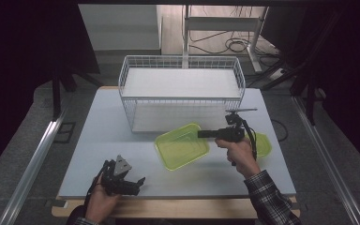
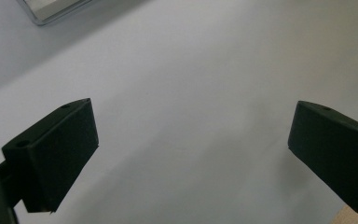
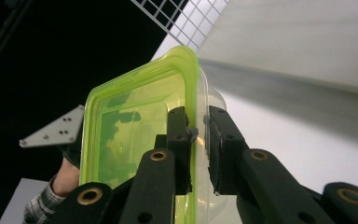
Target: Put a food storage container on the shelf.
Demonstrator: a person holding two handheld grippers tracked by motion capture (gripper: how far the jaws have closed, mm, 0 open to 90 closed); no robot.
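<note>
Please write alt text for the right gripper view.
The right gripper is shut on the rim of a yellow-green container, holding it on edge. Behind it are a white wire basket and the other hand.

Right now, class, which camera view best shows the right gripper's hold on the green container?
The right gripper view: the right gripper has its jaws clamped on the green container's rim. The high view shows the container whole, but the grip is tiny. The left gripper view faces the bare table.
</note>
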